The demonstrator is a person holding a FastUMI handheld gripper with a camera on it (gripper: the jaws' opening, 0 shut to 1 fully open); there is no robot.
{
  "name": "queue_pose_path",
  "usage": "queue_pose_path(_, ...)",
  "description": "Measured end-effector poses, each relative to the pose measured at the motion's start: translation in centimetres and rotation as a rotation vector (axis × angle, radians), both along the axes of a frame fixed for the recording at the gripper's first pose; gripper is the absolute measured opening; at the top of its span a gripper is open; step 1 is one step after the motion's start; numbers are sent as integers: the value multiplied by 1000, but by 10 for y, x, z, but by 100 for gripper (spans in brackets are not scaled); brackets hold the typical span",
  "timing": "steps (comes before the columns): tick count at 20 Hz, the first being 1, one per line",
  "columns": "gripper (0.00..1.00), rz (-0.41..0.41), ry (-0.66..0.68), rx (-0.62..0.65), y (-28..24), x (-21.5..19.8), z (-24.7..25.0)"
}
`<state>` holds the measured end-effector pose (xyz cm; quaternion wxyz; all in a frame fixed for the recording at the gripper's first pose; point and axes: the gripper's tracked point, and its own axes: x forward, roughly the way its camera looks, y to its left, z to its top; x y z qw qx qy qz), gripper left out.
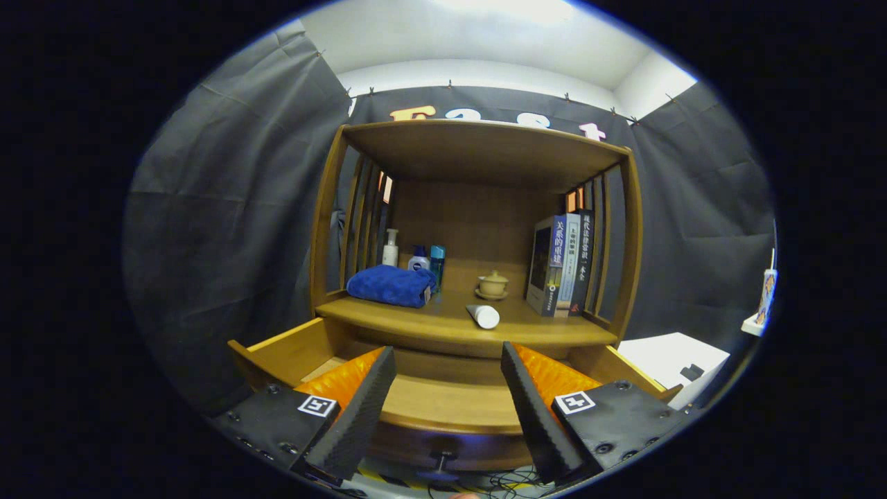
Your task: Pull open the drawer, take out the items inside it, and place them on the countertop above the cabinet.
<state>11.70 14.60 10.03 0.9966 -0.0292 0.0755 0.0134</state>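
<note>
From the gripper view, we held the gripper (449, 364) spread wide and empty above the drawer (443, 402), its two fingers (360, 409) pointing toward the cabinet with nothing pressed between them. The drawer stood pulled out below the surface (416, 320), its knob (441, 457) showing at the front, just under the gap between the fingers. The part of the drawer's floor we could see looked bare, though the fingers hid its near corners, so we could not tell whether anything was left inside. A white tube (483, 316) lay on its side on the surface, near the front lip and just beyond the fingers; we judged it had likely come out of the drawer, since it sat alone at the edge where a reach from below would end. Further back, a folded blue towel (391, 285) rested at the left with three bottles (418, 259) lined up behind it, a small lidded cup (493, 283) on its saucer stood in the middle, and books (561, 265) leaned upright against the right-hand slats, all kept toward the back and sides so the front stayed open for setting things down. We reckoned the open fingers suited either another reach into the drawer or a finished job.
</note>
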Motion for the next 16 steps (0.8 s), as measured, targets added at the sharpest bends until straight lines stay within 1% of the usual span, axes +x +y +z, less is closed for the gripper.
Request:
queue_pose_path(5, 99, -29, -55, -11, -10, -29, -10)
queue_pose_path(9, 99, 3, 12, -7, 2, -49, -39)
queue_pose_path(13, 99, -3, 31, -25, 0, -54, -63)
queue_pose_path(16, 99, -9, 64, -14, -3, -46, -86)
